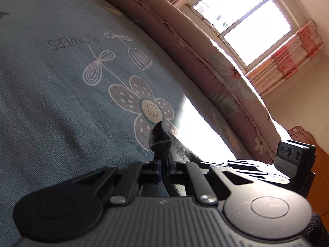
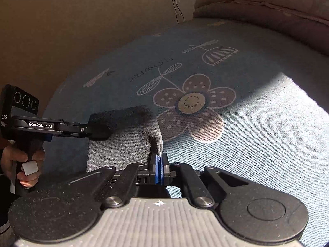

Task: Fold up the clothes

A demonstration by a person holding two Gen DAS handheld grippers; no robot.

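Your work surface is a bed under a blue-grey sheet (image 2: 257, 144) printed with a big brown flower (image 2: 192, 105), thin line drawings and the word FLOWERS. A strip of sun falls across the sheet's right side in the right wrist view; the rest is in shade. Along the bed's far edge runs a pink floral quilt (image 1: 205, 61), rolled up, with a window (image 1: 242, 18) and striped orange curtains (image 1: 287, 55) behind it in the left wrist view.

The garment (image 2: 125, 142), a dark grey knit piece, lies on the sheet just on the near side of the flower, towards the bed's near edge. Part of it rests flat; two of its edges are lifted off the sheet.

Your right gripper (image 2: 159, 160) is pressed together on one raised fold of the garment, blue pads clamped either side of the cloth. Your left gripper (image 1: 162, 154) is pinching another bit, a dark tuft of cloth standing up between its tips, right over the flower's lower petals. In the right wrist view it comes in from the left side, marked GenRobot.AI, its tip on the garment's left edge, and your hand (image 2: 20, 160) is wrapped round its handle. The two grippers are near each other, the cloth spanning between them.
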